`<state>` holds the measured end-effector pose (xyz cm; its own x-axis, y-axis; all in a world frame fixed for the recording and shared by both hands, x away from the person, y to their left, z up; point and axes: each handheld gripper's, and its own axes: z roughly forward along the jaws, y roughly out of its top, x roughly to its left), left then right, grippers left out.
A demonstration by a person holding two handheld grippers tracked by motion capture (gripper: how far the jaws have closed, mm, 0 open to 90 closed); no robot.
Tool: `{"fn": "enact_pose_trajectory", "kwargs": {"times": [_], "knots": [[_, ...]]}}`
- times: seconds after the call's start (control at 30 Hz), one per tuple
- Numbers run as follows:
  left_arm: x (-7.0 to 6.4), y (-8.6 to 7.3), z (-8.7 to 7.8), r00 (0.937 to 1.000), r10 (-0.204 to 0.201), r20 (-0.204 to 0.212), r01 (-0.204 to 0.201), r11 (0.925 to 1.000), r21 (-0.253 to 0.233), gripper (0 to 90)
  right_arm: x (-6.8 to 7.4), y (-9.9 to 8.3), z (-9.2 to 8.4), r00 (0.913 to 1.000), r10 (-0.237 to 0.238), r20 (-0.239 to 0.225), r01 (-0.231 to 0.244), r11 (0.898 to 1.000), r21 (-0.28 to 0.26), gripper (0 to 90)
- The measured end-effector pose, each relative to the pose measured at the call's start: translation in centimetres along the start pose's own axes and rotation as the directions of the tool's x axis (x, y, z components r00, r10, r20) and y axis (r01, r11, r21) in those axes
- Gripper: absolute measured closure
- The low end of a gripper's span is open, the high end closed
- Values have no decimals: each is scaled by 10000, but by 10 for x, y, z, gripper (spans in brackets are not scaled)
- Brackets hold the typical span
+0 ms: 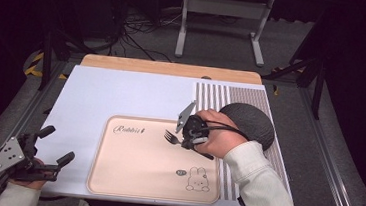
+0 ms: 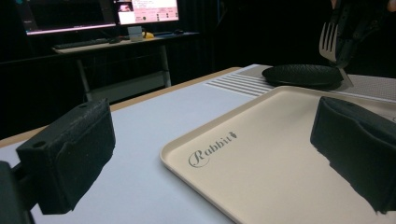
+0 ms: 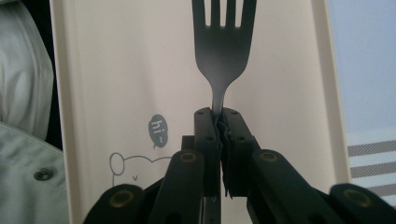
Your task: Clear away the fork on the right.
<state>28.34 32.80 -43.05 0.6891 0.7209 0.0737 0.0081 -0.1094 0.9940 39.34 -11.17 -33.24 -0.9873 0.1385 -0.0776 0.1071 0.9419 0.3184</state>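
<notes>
A dark metal fork [image 3: 224,51] points forward over a beige tray [image 1: 130,168] printed with "Rabbit" and a rabbit drawing. My right gripper [image 3: 220,119] is shut on the fork's neck, the tines sticking out ahead. In the high view the right gripper [image 1: 188,136] hovers above the tray's upper right part, with the fork [image 1: 171,137] pointing left. The fork [image 2: 329,39] also hangs at the top right of the left gripper view. My left gripper [image 1: 56,146] rests at the table's front left corner, jaws wide apart with nothing between them; its pads [image 2: 70,154] frame the tray's corner.
A dark round plate [image 1: 249,121] lies on the striped placemat [image 1: 211,98] right of the tray. The light blue mat [image 1: 101,96] covers the table's left and back. A person's pale sleeve [image 1: 259,185] crosses the front right. Desks and monitors [image 2: 144,9] stand beyond the table.
</notes>
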Motion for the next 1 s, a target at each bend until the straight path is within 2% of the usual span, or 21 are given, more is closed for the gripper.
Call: {"fn": "enact_pose_trajectory", "kwargs": {"times": [0.17,0.27,0.37,0.4,0.47,0.5,0.6,0.67,0.8,0.87,0.93,1.0], "knots": [[0,0,0,10000,-6,4,6,10000,-2,7,0,0,6,9952,962,-200,-962,9954,6,868],[0,0,0,10000,-14,10,14,10000,0,7,0,0,9,9870,1580,-283,-1576,9874,149,869],[0,0,0,10000,-20,11,20,10000,-7,7,0,0,11,9744,2206,-429,-2199,9753,220,868],[0,0,0,10000,-20,11,20,10000,-7,7,0,0,11,9744,2206,-429,-2199,9753,220,868],[0,0,0,10000,-24,12,24,10000,-6,7,0,-1,13,9625,2660,-523,-2645,9638,342,868],[0,0,0,10000,-23,13,23,10000,-6,7,-1,-2,15,9534,2961,-576,-2941,9549,413,868],[0,0,0,10000,-29,12,29,10000,-12,7,-2,-4,18,9373,3439,-563,-3405,9381,632,868],[1,0,0,10000,-8,15,8,10000,6,7,-2,-4,19,9347,3509,-572,-3470,9354,671,868],[0,0,0,10000,-30,17,30,10000,-8,7,-1,-5,25,9086,4119,-690,-4061,9099,843,868],[0,0,0,10000,-36,25,36,10000,-11,7,-2,-6,27,8993,4303,-779,-4225,9010,987,868],[1,0,0,10000,-14,30,14,10000,11,7,-2,-7,30,8842,4591,-868,-4486,8861,1167,868],[1,0,0,10000,-6,42,5,10000,34,7,-3,-9,33,8756,4752,-868,-4638,8772,1239,869]]}}
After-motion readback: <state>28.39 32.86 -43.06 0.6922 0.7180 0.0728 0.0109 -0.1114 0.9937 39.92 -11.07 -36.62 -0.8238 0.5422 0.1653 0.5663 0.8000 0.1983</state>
